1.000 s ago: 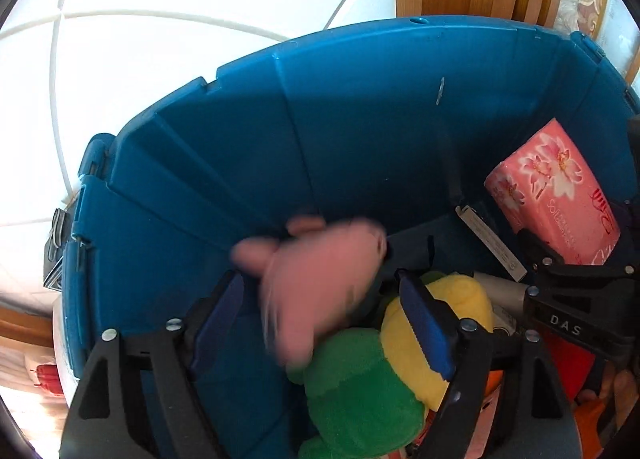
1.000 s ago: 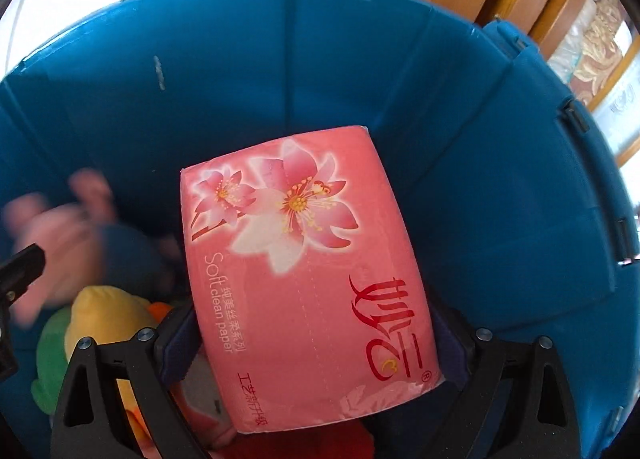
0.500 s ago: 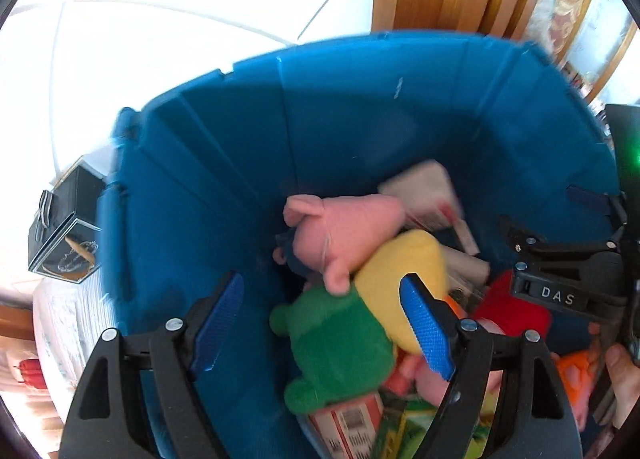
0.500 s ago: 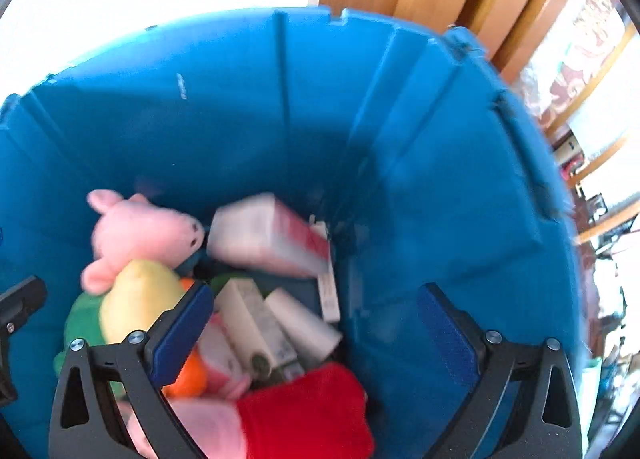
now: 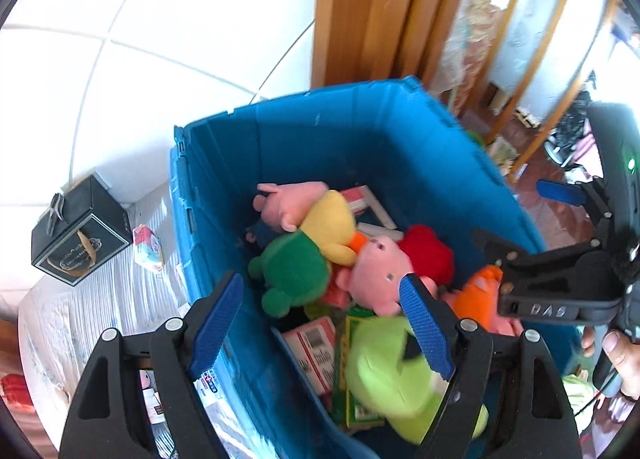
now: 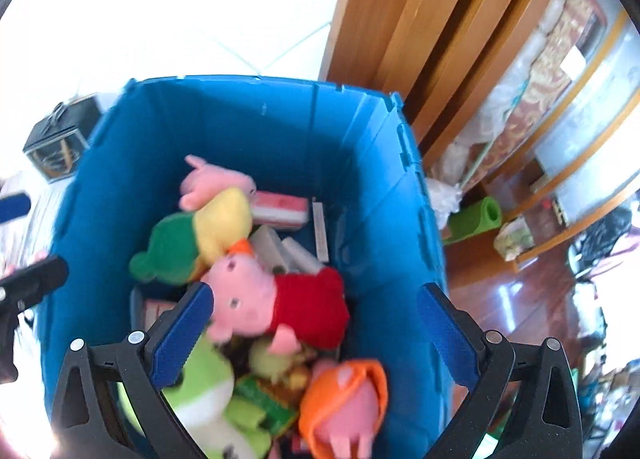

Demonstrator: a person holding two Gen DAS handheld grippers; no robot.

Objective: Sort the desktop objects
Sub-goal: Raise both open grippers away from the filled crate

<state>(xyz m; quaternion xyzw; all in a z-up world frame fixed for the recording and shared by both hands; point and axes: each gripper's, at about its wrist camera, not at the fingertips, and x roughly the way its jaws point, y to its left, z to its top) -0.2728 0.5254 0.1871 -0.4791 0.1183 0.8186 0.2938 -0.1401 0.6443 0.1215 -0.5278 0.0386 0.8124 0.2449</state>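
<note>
Since a second ago I've let go of both loads and pulled up out of the blue bin [image 5: 304, 139]: the small pink pig plush [image 5: 292, 199] that was dropping from my left gripper [image 5: 320, 315] now lies at the far end of the pile, and the pink tissue pack [image 6: 280, 211] that filled my right gripper [image 6: 316, 335] lies flat against the bin's far wall, just beyond that pig.

Both pairs of fingers stand apart with nothing between the pads. The left blue pads frame the pile from above; its left finger [image 5: 216, 323] sits over the bin's near-left wall and its right finger over the pig in the red dress [image 6: 280, 303]. The right gripper's fingers are spread as wide as they go, left pad over that same pig's snout, right pad above the bin's right wall.

Ahead of my left fingers the yellow and green plush [image 5: 312, 243] lies across the small pig. Close under the fingertips are a light-green plush [image 5: 392, 371], a barcoded box [image 5: 316, 347] and an orange-hooded pig [image 6: 344, 403].

Left of the bin, beyond my left finger, a black gift box [image 5: 80, 235] and a small packet [image 5: 148, 247] lie on a striped cloth [image 5: 80, 323]. In the left view my right hand [image 5: 616, 359] holds the other gripper's handle.
</note>
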